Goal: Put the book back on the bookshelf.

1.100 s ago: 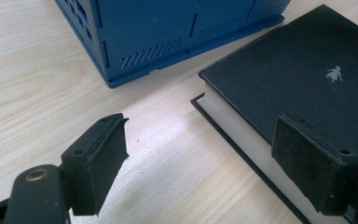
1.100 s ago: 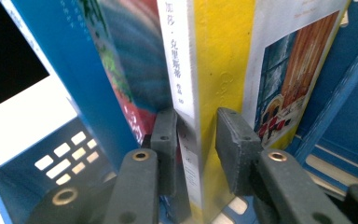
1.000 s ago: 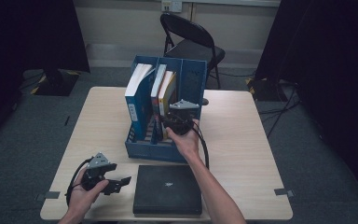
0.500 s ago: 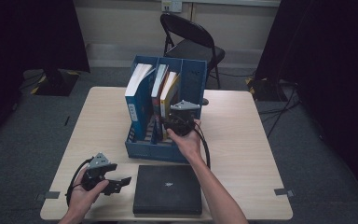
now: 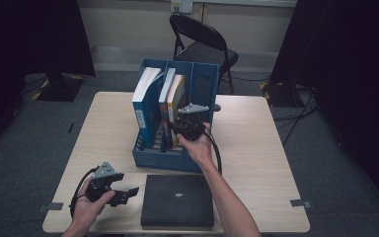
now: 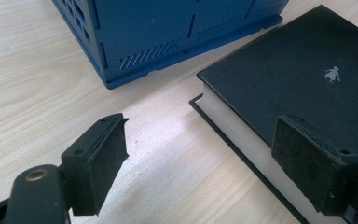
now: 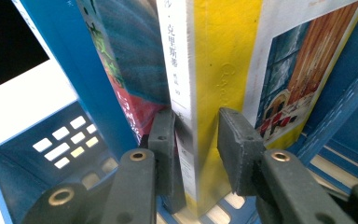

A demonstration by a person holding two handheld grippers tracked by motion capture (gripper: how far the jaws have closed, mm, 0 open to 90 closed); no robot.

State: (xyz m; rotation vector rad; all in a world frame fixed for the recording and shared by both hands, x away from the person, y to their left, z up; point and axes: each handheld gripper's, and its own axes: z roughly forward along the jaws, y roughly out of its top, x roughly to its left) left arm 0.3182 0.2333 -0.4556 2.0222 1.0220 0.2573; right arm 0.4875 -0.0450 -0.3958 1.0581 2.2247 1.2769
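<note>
Wooden surface [image 5: 256,143] carrying a blue file rack [image 5: 205,89]. Right hand-held gripper [image 7: 193,140], jaws just closing, straddles the yellow book [image 7: 223,70] standing in the rack, apparently clamping it. Left hand-held gripper [image 6: 214,163] rests wide open, empty, beside the black book [image 6: 307,74].

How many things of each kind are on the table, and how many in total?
Books standing in the file holder: 3 (blue-spined book, middle book, yellow book)
Books lying flat: 1 (black book)
Blue file holders: 1
Handheld grippers: 2 (left gripper, right gripper)
Total: 7
</note>
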